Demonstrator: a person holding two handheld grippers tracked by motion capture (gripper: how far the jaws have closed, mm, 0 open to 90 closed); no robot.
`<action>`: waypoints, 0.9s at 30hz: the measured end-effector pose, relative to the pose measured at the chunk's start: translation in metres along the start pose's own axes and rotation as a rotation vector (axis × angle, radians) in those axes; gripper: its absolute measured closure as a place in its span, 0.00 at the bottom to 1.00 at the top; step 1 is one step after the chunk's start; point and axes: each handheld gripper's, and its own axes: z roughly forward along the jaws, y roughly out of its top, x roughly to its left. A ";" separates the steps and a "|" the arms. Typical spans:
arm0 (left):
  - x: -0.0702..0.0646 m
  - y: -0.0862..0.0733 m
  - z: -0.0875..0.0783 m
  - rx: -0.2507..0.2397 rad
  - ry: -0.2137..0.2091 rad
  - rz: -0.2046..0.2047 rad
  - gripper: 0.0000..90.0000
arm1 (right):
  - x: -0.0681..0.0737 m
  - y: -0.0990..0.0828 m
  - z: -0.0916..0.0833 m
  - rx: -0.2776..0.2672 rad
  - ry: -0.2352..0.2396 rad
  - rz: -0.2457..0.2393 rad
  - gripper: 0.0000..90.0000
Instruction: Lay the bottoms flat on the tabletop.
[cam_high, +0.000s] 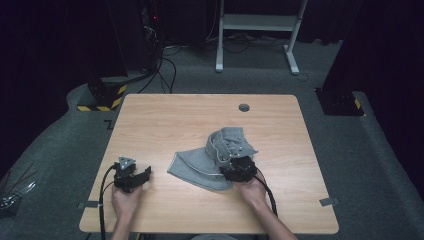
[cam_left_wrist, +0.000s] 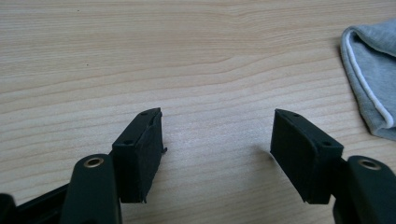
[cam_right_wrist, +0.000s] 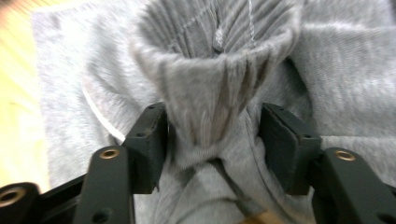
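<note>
- Cloth (cam_high: 210, 162): a grey knit garment with white piping along its edge lies crumpled on the table (cam_high: 165, 120), right of centre and toward the near edge; one flat lobe spreads to the left, a bunched part rises behind.
- In the right gripper view the cloth (cam_right_wrist: 210, 107) is soft and fuzzy, with a ribbed band gathered into a thick fold that narrows as it passes between the jaws.
- Right gripper (cam_right_wrist: 212, 140): its jaws stand part open, one on each side of that gathered fold. The left pad touches the fabric; at the right pad I cannot tell whether it presses or only sits beside it.
- In the high view the right gripper (cam_high: 239, 169) sits on the cloth's near right edge, the right hand (cam_high: 252, 192) behind it.
- Left gripper (cam_left_wrist: 217, 140): jaws wide apart, nothing between them, low over bare wood; the cloth's piped edge (cam_left_wrist: 369, 70) lies off to the right, apart from it.
- In the high view the left gripper (cam_high: 132, 176) rests near the table's front left, held by the left hand (cam_high: 125, 202), well apart from the cloth.
- Table: pale wood grain, rounded corners, a small dark round hole (cam_high: 244, 107) near the far edge.
</note>
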 end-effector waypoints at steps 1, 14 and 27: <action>-0.001 0.001 -0.001 0.007 -0.012 0.000 0.38 | -0.001 -0.001 -0.004 -0.017 0.008 0.002 0.46; -0.053 0.025 -0.004 -0.034 -0.202 0.084 0.36 | -0.021 -0.021 -0.044 -0.078 -0.008 0.026 0.50; -0.103 0.035 0.008 -0.009 -0.326 0.155 0.34 | -0.038 -0.028 -0.044 -0.107 -0.054 0.074 0.54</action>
